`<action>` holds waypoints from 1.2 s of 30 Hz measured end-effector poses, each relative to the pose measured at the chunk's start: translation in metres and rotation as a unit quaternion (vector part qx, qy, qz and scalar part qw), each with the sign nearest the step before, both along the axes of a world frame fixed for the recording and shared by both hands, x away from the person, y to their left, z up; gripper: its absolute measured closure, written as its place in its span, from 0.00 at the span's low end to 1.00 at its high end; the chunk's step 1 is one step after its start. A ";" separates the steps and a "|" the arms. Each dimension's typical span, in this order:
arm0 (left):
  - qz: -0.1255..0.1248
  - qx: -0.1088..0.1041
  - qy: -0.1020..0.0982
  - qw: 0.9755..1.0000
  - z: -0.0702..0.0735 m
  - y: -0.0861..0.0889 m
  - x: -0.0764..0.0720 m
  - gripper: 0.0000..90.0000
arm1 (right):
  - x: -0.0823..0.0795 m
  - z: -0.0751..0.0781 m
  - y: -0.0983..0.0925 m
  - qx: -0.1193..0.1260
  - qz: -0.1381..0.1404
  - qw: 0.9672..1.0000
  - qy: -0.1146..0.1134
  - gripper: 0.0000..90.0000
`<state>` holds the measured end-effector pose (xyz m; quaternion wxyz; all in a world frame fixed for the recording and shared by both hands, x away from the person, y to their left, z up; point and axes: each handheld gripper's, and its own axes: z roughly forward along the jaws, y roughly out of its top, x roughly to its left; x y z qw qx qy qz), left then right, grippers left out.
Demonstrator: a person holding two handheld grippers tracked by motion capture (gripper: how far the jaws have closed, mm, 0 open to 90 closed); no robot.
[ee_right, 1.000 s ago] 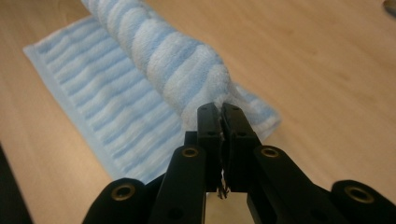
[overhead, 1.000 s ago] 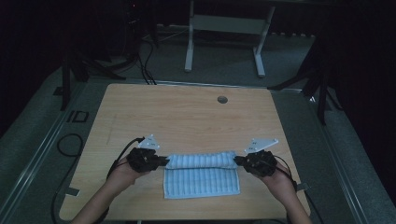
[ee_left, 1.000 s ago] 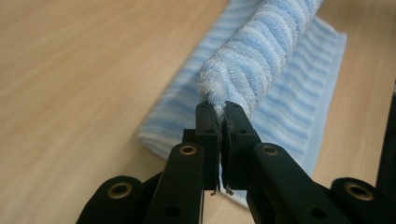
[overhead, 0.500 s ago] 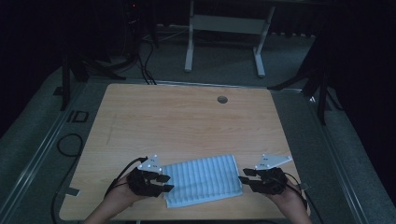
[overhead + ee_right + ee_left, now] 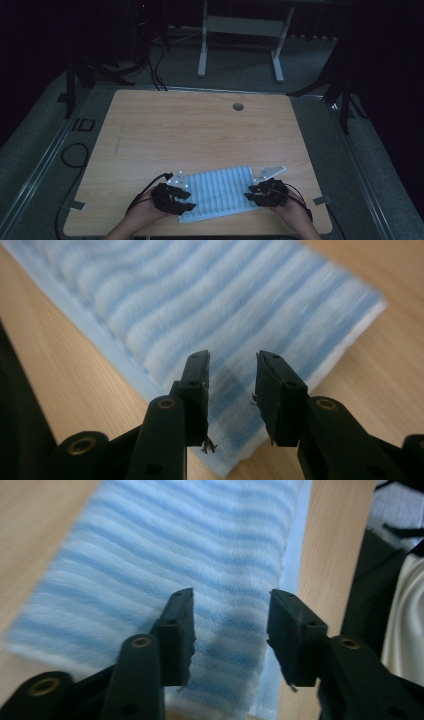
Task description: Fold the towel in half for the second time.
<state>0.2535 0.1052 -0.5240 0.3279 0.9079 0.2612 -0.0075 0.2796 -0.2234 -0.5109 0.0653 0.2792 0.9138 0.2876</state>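
Note:
A blue-and-white striped cloth (image 5: 220, 192) lies folded flat near the front edge of the wooden table (image 5: 200, 130). At the cloth's left end my left gripper (image 5: 186, 199) is open; its jaws have just been opening. Over the stripes (image 5: 165, 545) the left gripper (image 5: 231, 605) has cloth below the gap and none pinched. My right gripper (image 5: 252, 192) stands open at the cloth's right end; its jaws have just been closing a little. The right gripper (image 5: 232, 365) hovers over a corner of the cloth (image 5: 225, 300) with its pads off the fabric.
A round cable hole (image 5: 238, 106) sits near the table's far edge. A white desk frame (image 5: 240, 25) stands on the floor beyond the table. Cables (image 5: 75, 150) loop on the floor at the left. Bare wood stretches between the cloth and the far edge.
Both hands came toward the table's near edge and down, bringing the cloth's far edge over with them. Both grippers, shut on the cloth before, have opened and let it go.

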 end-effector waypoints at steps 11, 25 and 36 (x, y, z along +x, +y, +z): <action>0.012 0.014 -0.022 1.000 -0.014 0.003 0.001 0.55 | 0.004 -0.019 0.001 -0.025 0.006 0.999 0.024 0.70; 0.050 0.002 -0.028 0.998 -0.016 0.037 0.065 0.54 | 0.046 -0.021 0.035 -0.021 -0.018 1.000 0.002 0.68; 0.072 0.022 -0.019 0.997 -0.013 0.049 0.125 0.54 | 0.107 -0.020 0.056 -0.011 -0.046 0.999 0.023 0.63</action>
